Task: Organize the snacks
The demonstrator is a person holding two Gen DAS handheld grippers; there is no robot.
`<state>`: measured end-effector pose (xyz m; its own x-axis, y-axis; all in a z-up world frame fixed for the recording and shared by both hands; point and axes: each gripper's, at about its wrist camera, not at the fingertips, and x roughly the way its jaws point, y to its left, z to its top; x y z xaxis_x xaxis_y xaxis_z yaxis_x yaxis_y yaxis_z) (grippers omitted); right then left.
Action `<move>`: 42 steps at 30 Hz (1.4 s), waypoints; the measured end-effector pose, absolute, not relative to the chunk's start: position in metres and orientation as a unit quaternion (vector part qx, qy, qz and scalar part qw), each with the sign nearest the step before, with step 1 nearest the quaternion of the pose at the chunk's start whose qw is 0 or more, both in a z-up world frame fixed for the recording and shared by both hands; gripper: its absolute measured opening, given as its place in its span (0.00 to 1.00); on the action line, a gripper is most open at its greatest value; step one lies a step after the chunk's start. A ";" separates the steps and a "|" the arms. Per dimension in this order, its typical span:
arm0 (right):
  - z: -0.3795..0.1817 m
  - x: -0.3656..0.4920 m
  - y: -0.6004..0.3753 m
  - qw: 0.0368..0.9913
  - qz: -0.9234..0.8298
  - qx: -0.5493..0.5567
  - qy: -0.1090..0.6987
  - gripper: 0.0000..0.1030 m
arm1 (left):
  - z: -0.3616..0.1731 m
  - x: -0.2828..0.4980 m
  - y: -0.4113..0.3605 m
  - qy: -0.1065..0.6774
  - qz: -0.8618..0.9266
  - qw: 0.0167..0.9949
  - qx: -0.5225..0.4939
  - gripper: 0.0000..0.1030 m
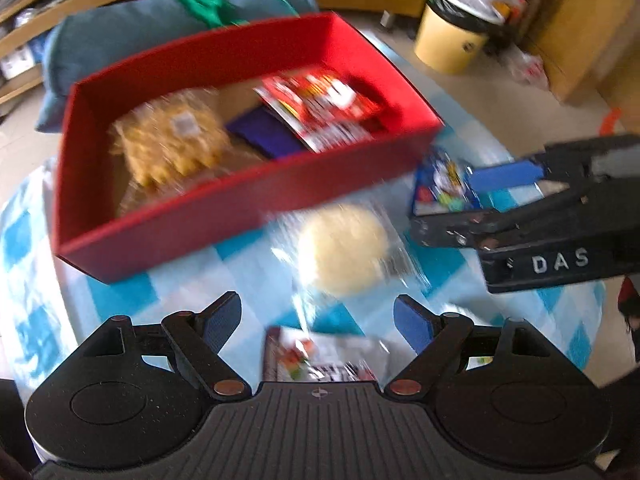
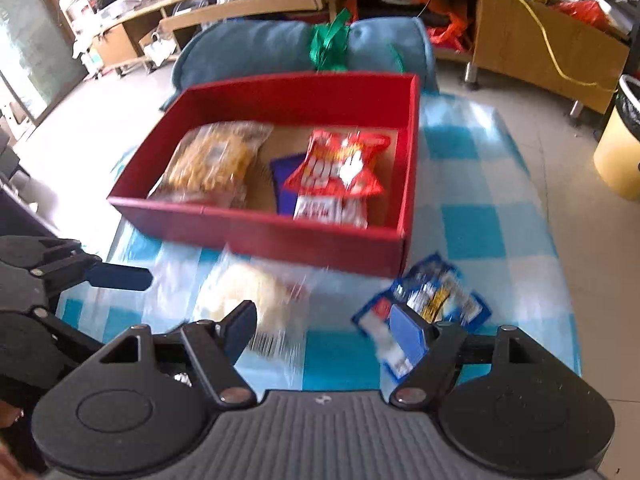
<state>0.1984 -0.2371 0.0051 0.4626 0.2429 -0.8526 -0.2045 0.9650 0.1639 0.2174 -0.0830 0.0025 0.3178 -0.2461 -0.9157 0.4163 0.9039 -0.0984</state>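
A red box [image 1: 224, 220] [image 2: 320, 236] stands on the blue-checked tablecloth [image 2: 480, 216]. Inside lie a yellow snack bag [image 2: 216, 160], a purple pack [image 2: 282, 176] and a red packet [image 2: 340, 168]. In front of the box lie a clear-wrapped pale bun [image 1: 344, 248] [image 2: 248, 292], a blue packet [image 1: 440, 184] [image 2: 432, 296] and a third packet [image 1: 324, 356]. My left gripper [image 1: 318, 314] is open over the bun, holding nothing. My right gripper [image 2: 324, 320] is open and empty between the bun and the blue packet, which its right finger partly hides. Both views are blurred.
A blue cushion [image 2: 280, 52] tied with a green ribbon lies behind the box. A yellow bin [image 1: 452, 36] stands on the floor at the right. Wooden shelves [image 2: 540, 40] with clutter run along the back. The table edge falls away at the right.
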 end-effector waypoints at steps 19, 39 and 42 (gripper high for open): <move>-0.005 0.194 -0.238 0.843 0.145 0.016 0.518 0.68 | -0.027 0.206 -0.095 0.582 -0.210 0.780 0.093 0.87; 0.006 0.186 -0.236 0.850 0.157 0.017 0.503 0.68 | -0.024 0.193 -0.075 0.576 -0.153 0.801 0.052 0.55; 0.006 0.185 -0.236 0.850 0.159 0.017 0.502 0.68 | -0.015 0.191 -0.068 0.570 -0.153 0.807 0.032 0.50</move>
<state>0.1851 -0.2358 0.0064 0.4448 0.2881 -0.8481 -0.2533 0.9487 0.1894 0.1913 -0.0677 -0.0148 0.3039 -0.2096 -0.9293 0.2826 0.9514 -0.1221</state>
